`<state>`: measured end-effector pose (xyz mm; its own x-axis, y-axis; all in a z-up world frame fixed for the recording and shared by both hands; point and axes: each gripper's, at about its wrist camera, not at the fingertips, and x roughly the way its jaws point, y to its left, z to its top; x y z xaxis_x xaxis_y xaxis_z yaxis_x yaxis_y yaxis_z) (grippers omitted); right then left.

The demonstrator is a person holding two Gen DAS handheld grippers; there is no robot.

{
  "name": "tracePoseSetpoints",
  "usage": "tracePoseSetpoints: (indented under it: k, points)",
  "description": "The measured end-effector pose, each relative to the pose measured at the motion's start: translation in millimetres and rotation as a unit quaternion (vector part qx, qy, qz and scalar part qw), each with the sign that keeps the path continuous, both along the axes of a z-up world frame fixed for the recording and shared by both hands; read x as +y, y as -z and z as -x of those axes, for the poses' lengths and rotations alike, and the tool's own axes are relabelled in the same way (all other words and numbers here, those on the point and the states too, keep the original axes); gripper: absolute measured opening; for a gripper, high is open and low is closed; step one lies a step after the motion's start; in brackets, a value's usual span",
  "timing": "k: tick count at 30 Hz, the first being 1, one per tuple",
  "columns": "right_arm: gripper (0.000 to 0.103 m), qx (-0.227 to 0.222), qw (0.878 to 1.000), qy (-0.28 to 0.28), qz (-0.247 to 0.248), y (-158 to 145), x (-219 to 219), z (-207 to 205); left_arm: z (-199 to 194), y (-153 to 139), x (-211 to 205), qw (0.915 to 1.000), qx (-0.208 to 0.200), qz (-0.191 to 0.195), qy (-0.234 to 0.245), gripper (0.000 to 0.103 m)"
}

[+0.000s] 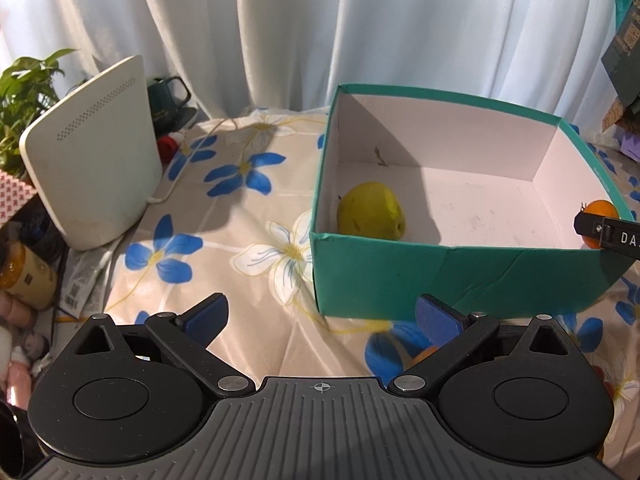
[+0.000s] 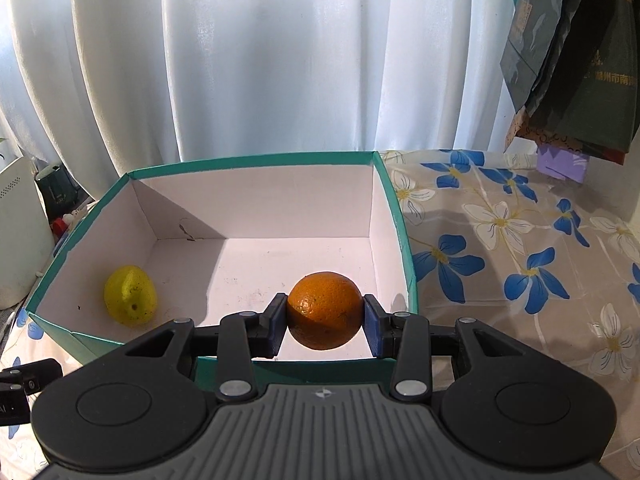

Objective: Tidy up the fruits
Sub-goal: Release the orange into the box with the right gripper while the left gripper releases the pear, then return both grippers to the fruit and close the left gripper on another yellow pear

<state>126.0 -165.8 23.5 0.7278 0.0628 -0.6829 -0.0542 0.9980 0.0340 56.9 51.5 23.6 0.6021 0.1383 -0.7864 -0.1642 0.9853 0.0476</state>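
My right gripper (image 2: 325, 326) is clamped on an orange (image 2: 324, 310), blue pads (image 2: 372, 330) pressing both sides of it. I hold it inside the green box (image 2: 394, 208), near the front right corner, just over the near wall. Whether the orange touches the white floor of the box I cannot tell; it looks a little above it.

A yellow-green pear (image 2: 130, 295) lies on the box floor at the left side, close to the left wall, well apart from the orange. From my left camera the same pear (image 1: 370, 210) sits in the near left corner of the box (image 1: 440, 272), and the orange (image 1: 599, 222) shows at the right edge of the frame, partly hidden by my right gripper's finger.

My left gripper (image 1: 322, 316) stands wide open with nothing between the jaws. It hovers over the flowered tablecloth (image 1: 248, 208), in front of the box and to its left, not touching the box. Something orange peeks out under my right-hand finger near the cloth, too hidden to name.

Left of the box stands a white device (image 1: 92, 156) with a cord, a dark mug (image 1: 168, 98) behind it, and a leafy plant (image 1: 24, 96) at the far left. White curtains (image 2: 280, 60) hang behind the table.
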Motion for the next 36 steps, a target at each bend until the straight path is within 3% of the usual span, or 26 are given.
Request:
tracePoseSetpoints:
  k: [5, 7, 12, 15, 18, 21, 25, 36]
  points:
    - [0.041, 0.002, 1.0, 0.002, 0.004, 1.4, -0.8, -1.8, 0.3, 3.2, -9.6, 0.9998, 0.007, -0.007, 0.017, 0.102]
    - [0.047, -0.001, 1.0, 0.004, 0.004, -0.3, -1.6, -1.0, 1.1, 3.8, -12.4, 0.9997, 0.008, -0.008, 0.023, 0.102]
    - [0.087, -0.032, 0.999, -0.008, -0.008, -15.9, -1.6, 14.1, 2.5, 7.4, -16.0, 0.9991, 0.023, 0.0, 0.035, 0.103]
    - [0.103, -0.075, 0.997, -0.013, -0.01, -32.7, -2.5, 35.6, 3.6, 12.0, -17.9, 0.9982, 0.04, 0.008, 0.043, 0.103]
    - [0.103, -0.119, 0.992, -0.008, -0.04, -46.6, -11.7, 64.6, 10.1, 15.2, -20.2, 0.9976, 0.049, 0.012, 0.047, 0.103]
    - [0.103, -0.131, 0.99, 0.009, -0.055, -46.2, -18.6, 90.4, 21.8, 14.7, -23.8, 0.9971, 0.044, 0.018, 0.06, 0.103]
    - [0.103, -0.07, 0.996, -0.004, -0.048, -33.4, -19.7, 112.2, 36.7, 17.3, -32.6, 0.9948, 0.051, 0.028, 0.083, 0.103]
    - [0.103, -0.082, 0.996, 0.015, -0.011, -26.0, -17.8, 165.2, 79.4, 30.7, -58.0, 0.9888, 0.077, 0.027, 0.125, 0.103]
